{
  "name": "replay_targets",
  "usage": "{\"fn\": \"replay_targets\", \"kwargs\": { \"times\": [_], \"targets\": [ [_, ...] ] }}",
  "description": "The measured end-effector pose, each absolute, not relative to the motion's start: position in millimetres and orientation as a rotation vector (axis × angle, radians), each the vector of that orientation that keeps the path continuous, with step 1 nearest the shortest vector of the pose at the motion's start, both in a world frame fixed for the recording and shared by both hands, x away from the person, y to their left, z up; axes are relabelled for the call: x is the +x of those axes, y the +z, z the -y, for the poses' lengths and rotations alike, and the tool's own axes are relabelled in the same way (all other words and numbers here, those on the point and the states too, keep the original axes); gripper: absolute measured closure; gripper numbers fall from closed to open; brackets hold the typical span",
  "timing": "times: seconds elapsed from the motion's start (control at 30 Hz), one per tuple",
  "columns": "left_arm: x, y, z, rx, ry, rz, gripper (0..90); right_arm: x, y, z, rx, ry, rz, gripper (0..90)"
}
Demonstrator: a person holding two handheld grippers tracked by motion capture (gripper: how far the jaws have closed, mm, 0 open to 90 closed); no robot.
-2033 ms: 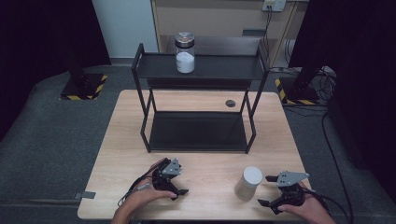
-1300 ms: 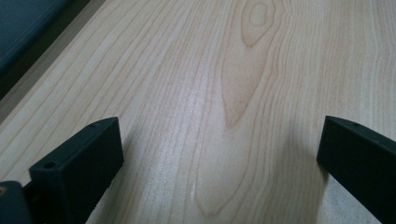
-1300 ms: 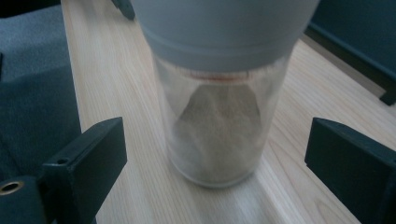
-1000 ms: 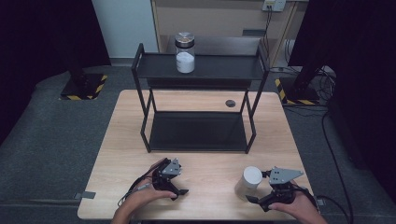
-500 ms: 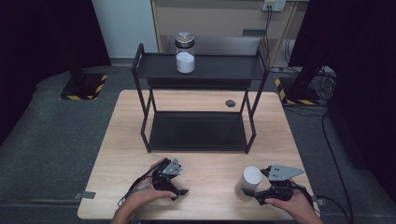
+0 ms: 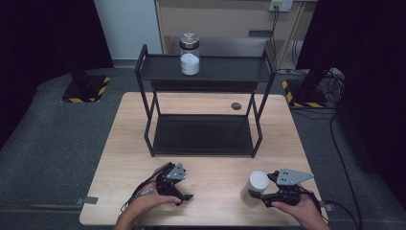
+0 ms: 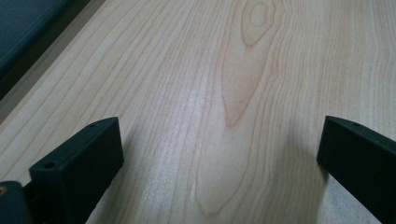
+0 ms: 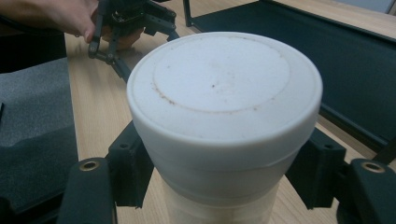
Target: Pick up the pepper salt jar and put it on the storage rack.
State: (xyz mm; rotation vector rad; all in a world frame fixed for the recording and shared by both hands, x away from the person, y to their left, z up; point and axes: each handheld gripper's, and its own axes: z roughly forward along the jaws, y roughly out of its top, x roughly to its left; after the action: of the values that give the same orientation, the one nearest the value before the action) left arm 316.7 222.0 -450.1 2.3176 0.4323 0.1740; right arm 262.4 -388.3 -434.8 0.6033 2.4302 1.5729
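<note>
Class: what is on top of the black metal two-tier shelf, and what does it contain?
On the black metal two-tier shelf stands a clear glass jar with a metal lid, roughly half full of white powder. What the powder is cannot be told.

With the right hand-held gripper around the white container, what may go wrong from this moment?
1. The right hand-held gripper has its jaws just under the wide lid of the white container, on the smooth body; it may slip or tilt when lifted.
2. The container stands near the table front edge, so a knock might send it off.
3. The black shelf already holds a glass jar; placing nearby may bump it.
</note>
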Motion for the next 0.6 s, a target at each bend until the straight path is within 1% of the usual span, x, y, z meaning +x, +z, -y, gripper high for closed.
{"fn": "replay_targets", "kwargs": {
  "times": [0.2, 0.43, 0.6],
  "targets": [
    [316.7, -450.1, -222.0, 2.318, 0.174, -0.432, 0.0, 258.4, -434.6, 388.2, 0.594, 1.56, -2.408, 35.9],
    [316.8, -450.1, -222.0, 2.318, 0.173, -0.432, 0.0, 262.0, -440.7, 401.7, 0.636, 1.642, -2.393, 36.0],
    [316.9, -450.0, -222.0, 2.318, 0.173, -0.432, 0.0, 263.4, -432.4, 408.9, 0.616, 1.657, -2.384, 36.0]
  ]
}}
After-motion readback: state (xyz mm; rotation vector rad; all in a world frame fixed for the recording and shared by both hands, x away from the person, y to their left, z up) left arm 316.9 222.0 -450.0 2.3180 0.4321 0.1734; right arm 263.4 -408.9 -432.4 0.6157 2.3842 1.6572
